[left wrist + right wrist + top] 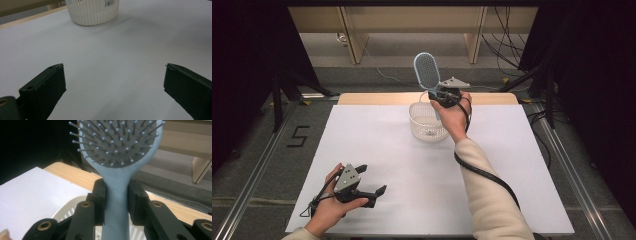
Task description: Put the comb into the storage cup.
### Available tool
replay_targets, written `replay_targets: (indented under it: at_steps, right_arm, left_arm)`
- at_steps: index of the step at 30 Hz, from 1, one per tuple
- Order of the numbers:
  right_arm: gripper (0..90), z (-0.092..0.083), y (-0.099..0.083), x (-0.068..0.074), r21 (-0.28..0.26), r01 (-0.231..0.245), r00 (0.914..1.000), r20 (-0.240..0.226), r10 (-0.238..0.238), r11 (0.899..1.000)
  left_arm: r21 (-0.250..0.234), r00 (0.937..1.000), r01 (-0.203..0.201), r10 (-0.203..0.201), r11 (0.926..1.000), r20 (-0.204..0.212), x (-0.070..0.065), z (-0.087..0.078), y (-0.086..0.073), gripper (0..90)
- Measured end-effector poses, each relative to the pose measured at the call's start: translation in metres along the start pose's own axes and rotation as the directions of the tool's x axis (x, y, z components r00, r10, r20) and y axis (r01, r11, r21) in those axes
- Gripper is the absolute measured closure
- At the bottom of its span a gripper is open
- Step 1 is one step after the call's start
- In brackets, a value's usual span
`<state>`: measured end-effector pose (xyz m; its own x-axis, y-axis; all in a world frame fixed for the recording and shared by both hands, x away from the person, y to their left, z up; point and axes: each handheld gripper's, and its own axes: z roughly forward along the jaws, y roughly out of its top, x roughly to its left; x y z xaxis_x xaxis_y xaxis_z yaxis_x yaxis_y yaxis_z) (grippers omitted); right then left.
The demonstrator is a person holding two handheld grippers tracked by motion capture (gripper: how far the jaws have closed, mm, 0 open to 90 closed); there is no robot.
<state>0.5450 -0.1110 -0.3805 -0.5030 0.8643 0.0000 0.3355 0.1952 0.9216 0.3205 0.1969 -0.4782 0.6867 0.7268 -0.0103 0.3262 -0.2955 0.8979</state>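
A light blue hairbrush (pixel 427 71) stands upright above a round white slatted basket (pixel 428 122) at the table's far middle. My right gripper (pixel 440 95) is shut on the brush's handle. In the right gripper view the black jaws clamp the hairbrush (pixel 116 187) handle from both sides, bristles facing the camera, with the basket (pixel 63 213) rim just below. My left gripper (pixel 371 180) rests low near the front left of the table, open and holding nothing. The left gripper view has the left gripper (pixel 115 85) with jaws wide apart over bare white table, the basket (pixel 92 11) far ahead.
The white table top (pixel 387 150) has a wooden strip (pixel 362 98) along its far edge. Beyond stand wooden table legs (pixel 354 42) and loose cables (pixel 507 50) on the floor. A small dark item lies inside the basket.
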Motion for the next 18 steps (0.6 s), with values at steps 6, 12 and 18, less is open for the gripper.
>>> replay_targets:
  at_steps: [6,12,18]
  right_arm:
    - [70.7,0.001,-0.006,0.0,0.008,-0.004,1.0,0.001,0.004,1.0]
    - [70.8,0.003,-0.01,-0.001,0.009,-0.002,1.0,0.0,0.002,1.0]
    - [70.8,0.003,-0.012,-0.001,0.015,-0.001,1.0,0.0,0.001,1.0]
  left_arm:
    - [-0.001,1.0,0.002,-0.002,1.0,0.0,0.0,0.0,0.0,3.4]
    - [0.0,1.0,0.0,0.0,1.0,0.0,0.0,0.0,0.0,3.5]
    - [0.001,1.0,-0.003,0.003,1.0,0.001,0.0,0.0,0.0,3.5]
